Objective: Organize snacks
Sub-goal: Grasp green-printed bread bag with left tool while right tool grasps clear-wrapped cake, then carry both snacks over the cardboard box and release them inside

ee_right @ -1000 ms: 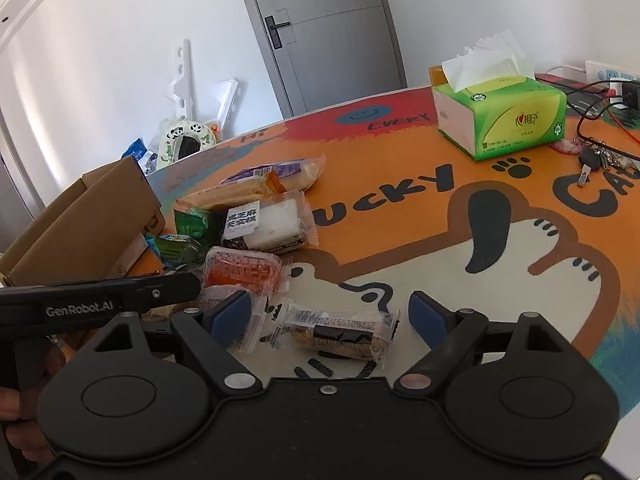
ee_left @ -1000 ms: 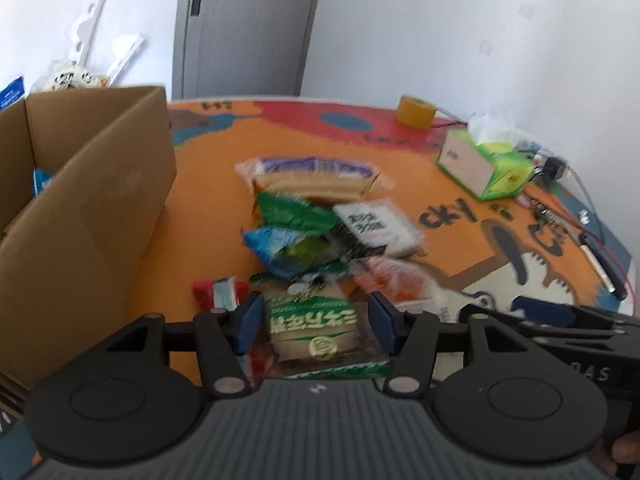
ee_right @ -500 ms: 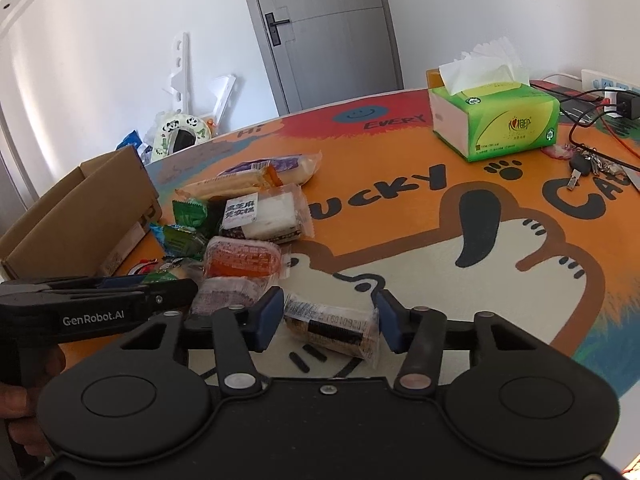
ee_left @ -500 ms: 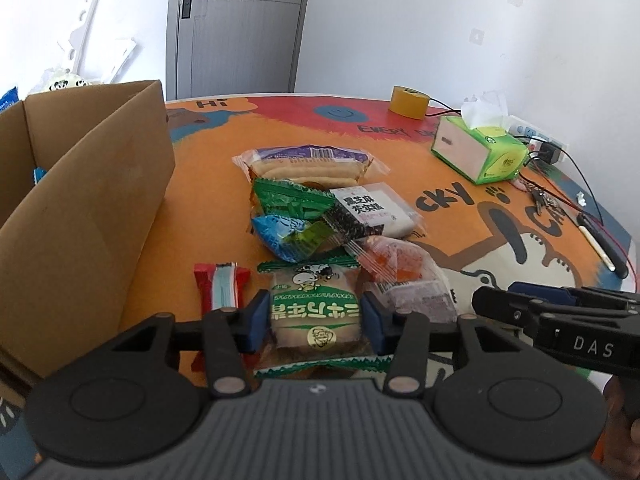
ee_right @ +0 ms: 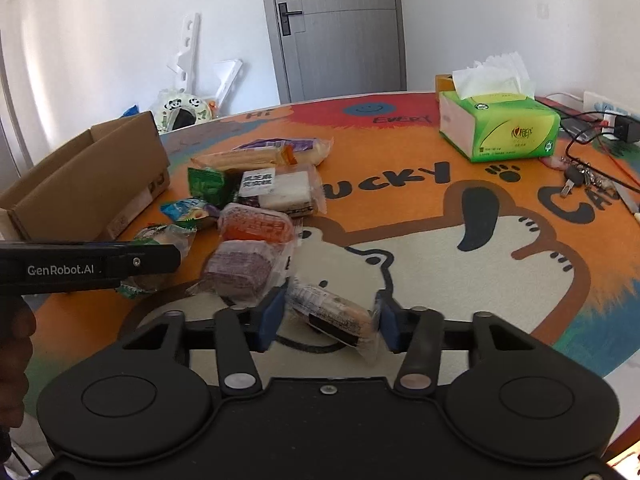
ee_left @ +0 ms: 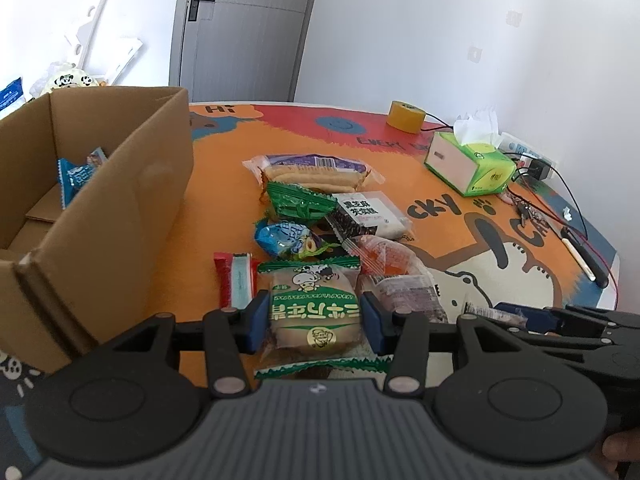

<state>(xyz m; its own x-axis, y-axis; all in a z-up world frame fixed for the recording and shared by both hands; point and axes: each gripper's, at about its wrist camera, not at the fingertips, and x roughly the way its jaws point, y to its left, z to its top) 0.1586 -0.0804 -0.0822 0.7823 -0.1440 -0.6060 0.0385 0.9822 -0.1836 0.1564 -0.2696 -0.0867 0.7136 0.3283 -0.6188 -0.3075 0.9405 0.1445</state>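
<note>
Now both grippers have a snack each. The left gripper point(ee_left: 314, 318) has its jaws clenched on the green-trimmed bun packet point(ee_left: 314, 312); those jaws closed in a moment ago and now sit flat against both sides of the wrapper. The right gripper point(ee_right: 328, 320) was wide a second ago, and its jaws have just been closing onto the clear-wrapped dark cake bar point(ee_right: 334, 314), which now sits tilted between the blue pads, wrapper ends crinkled against them. Bar looks slightly off the bench, though I can't be sure.

So picking looks done for these two; carrying comes next, I judge. The cardboard box point(ee_left: 132, 184) stands open at the left of the bench point(ee_left: 224, 184) with a blue packet point(ee_left: 78, 176) already inside, likely the drop spot.

Still loose in the pile: biscuit pack point(ee_left: 312, 172), green packet point(ee_left: 298, 202), black-label rice cake point(ee_left: 366, 216), blue candy bag point(ee_left: 286, 238), orange jelly pack point(ee_left: 384, 258), red-blue stick point(ee_left: 236, 280). Most of the sorting is left.
</note>
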